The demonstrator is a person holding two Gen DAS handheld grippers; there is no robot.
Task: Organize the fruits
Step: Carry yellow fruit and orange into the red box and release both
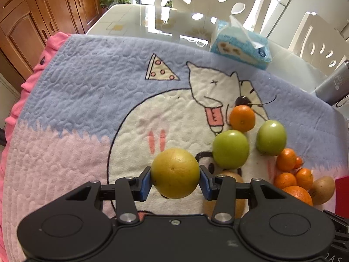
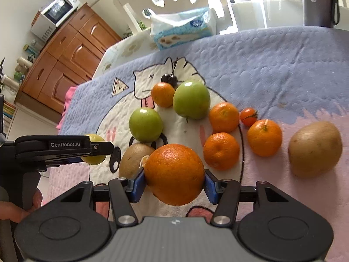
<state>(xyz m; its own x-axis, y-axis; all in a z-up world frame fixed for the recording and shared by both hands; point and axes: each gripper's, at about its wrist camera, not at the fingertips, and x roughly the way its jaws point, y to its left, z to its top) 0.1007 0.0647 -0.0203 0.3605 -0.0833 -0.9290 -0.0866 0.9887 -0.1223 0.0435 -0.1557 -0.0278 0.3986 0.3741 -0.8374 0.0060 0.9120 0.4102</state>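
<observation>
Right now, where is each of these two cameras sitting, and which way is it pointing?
Left wrist view: sits on the left gripper, looking steeply down along its blue pads at the round yellow citrus fruit they clamp, above the cartoon-cat blanket.
Right wrist view: sits on the right gripper, looking down at the big orange it clamps; the left gripper and a hand show at left.
Shared: two green apples, the tissue pack, the blanket.

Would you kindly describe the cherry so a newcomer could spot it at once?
Find the cartoon cat printed on the blanket. At its head, behind the far tangerine and green apple, lies the cherry: the only dark, near-black fruit, very small, with a thin stem.
</observation>
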